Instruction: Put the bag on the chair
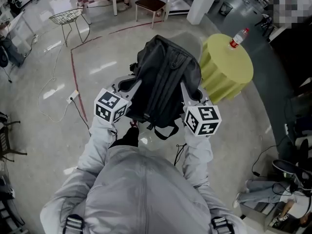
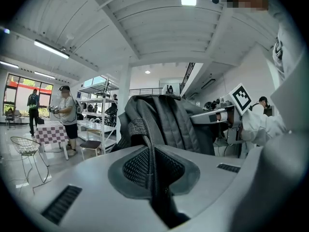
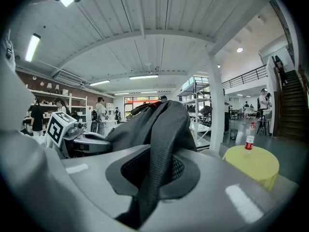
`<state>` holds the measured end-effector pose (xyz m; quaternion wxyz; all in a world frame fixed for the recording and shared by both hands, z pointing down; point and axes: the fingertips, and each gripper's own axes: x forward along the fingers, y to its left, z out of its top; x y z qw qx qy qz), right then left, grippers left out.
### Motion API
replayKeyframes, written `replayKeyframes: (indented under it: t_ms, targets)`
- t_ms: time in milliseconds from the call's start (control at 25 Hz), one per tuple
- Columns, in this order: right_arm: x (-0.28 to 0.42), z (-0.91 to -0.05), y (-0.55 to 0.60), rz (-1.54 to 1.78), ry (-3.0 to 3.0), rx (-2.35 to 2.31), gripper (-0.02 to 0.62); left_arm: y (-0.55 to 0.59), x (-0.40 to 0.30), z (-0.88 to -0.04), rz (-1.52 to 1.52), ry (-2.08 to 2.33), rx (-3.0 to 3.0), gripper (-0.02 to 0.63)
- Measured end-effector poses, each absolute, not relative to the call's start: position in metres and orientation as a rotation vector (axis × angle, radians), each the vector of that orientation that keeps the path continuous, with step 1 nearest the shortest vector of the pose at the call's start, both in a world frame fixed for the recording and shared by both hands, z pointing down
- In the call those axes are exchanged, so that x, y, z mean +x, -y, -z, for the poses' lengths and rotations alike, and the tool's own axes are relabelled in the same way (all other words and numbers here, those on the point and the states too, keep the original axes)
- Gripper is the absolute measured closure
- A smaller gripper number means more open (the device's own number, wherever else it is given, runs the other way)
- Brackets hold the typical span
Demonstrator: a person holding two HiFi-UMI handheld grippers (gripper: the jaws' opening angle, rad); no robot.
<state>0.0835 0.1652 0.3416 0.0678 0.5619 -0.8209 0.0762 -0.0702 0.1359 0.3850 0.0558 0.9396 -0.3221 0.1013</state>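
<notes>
A black backpack (image 1: 163,82) hangs in the air in front of the person, held up by its two shoulder straps. My left gripper (image 1: 128,85) is shut on the left strap (image 2: 150,164), which runs down between its jaws. My right gripper (image 1: 190,95) is shut on the right strap (image 3: 155,174) in the same way. The bag's body (image 2: 169,122) rises beyond the jaws in both gripper views. A wooden chair with a brown seat (image 1: 150,4) stands far ahead on the floor. A white wire chair (image 1: 68,16) stands at the upper left.
A round table under a yellow cloth (image 1: 229,69) stands just right of the bag, with a red-capped bottle (image 1: 238,37) on it. A white column (image 1: 204,1) rises behind it. Red tape and a white cable (image 1: 73,97) lie on the floor at the left. People stand in the background (image 2: 66,120).
</notes>
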Motion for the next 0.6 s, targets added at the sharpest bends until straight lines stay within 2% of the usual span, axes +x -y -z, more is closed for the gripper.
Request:
replayKeyframes:
  t_ms: [600]
  targets:
    - [0.106,-0.366,0.002,-0.299,2.441,1.705,0.549,0.036,-0.043,-0.416,-0.299,0.872,2.8,0.578]
